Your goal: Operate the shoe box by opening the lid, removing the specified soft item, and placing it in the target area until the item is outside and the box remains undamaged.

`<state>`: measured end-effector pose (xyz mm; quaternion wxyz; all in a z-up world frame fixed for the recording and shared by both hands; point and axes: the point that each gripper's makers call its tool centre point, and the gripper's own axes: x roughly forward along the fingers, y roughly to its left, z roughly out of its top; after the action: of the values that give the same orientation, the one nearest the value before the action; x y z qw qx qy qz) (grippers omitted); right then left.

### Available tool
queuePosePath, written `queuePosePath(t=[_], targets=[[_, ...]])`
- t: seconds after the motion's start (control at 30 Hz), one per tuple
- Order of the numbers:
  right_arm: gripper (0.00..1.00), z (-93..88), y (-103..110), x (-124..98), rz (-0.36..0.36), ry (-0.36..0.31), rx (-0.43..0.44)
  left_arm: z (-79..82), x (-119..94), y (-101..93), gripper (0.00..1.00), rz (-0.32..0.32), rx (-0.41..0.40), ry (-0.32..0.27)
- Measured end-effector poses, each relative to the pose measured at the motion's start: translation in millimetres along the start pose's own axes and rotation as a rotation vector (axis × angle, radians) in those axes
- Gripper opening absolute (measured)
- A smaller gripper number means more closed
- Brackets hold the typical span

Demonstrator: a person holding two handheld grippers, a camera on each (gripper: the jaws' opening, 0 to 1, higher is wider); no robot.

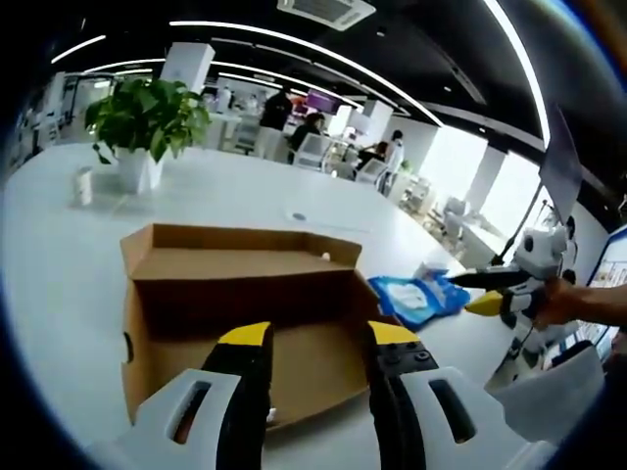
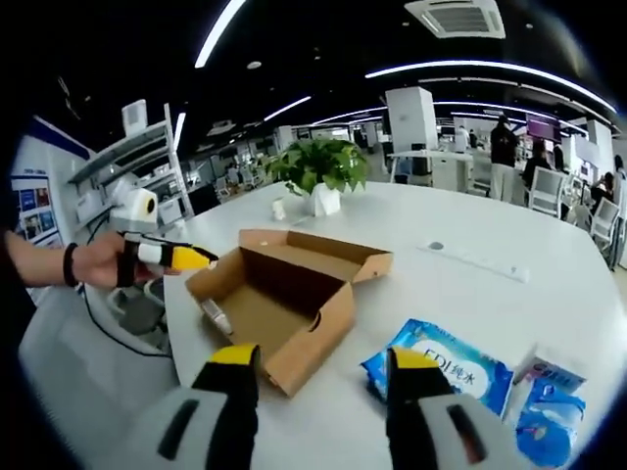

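Observation:
The brown cardboard shoe box (image 1: 294, 323) stands open on the white table, its lid folded back at the far side. A blue soft pack (image 1: 416, 299) lies on the table just right of the box. My left gripper (image 1: 318, 343) hangs open over the box's near edge with nothing between its jaws. The right gripper (image 1: 485, 294), held by a hand, comes in from the right near the pack. In the right gripper view the box (image 2: 284, 304) sits centre-left, the blue pack (image 2: 441, 367) lies by my open right gripper (image 2: 321, 367), and the left gripper (image 2: 181, 258) hovers left of the box.
A potted plant (image 1: 147, 117) and a small white cup (image 1: 83, 186) stand at the table's far side. A second blue pack (image 2: 549, 421) and a small carton (image 2: 554, 377) lie right of the first pack. A small white piece (image 2: 217, 315) rests inside the box. People sit at desks behind.

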<state>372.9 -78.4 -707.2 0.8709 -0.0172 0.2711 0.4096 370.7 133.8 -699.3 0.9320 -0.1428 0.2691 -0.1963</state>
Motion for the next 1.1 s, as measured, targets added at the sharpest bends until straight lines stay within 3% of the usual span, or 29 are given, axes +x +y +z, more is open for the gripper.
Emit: queuePosePath(t=[0.6,1.1], targets=[[0.51,-7.2,41.6,17.6,0.009,-0.044,0.049,-0.4,-1.3,-5.2,0.37,-0.013,0.01,0.002],[0.51,-13.8,52.8,14.1,-0.016,-0.072,0.081,-2.3,0.1,-5.3,0.37,-0.019,0.016,0.008]])
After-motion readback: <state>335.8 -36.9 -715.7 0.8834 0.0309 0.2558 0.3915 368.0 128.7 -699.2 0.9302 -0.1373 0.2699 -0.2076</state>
